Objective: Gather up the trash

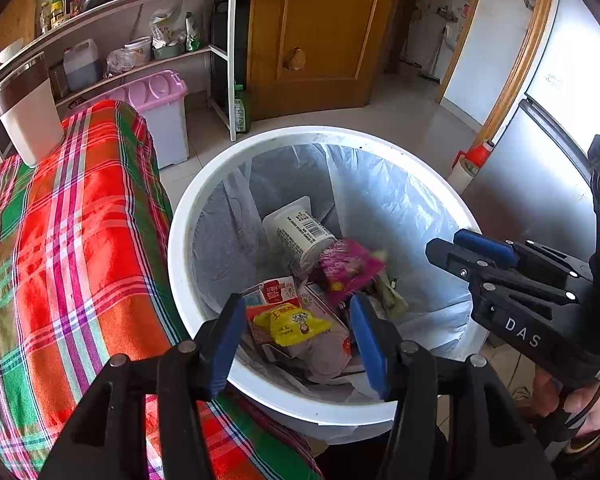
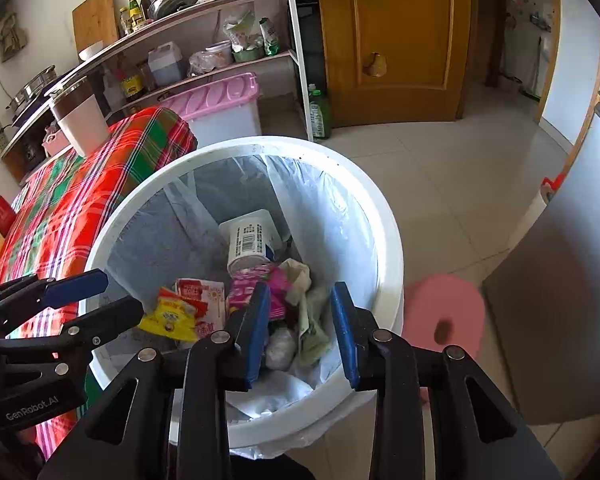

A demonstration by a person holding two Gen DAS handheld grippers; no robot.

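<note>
I hold both grippers over the white bin (image 1: 204,208); the left gripper (image 1: 296,332) and right gripper (image 2: 300,328) are apart and empty. The trash, wrappers (image 1: 290,322) and a cup (image 1: 300,234), lies inside: light, crinkly, slippery; I'd pinch folded edges.

The right gripper (image 2: 300,330) hung open over the white bin (image 2: 388,240), above the pink wrapper (image 2: 256,284) and yellow packet (image 2: 168,316).
</note>
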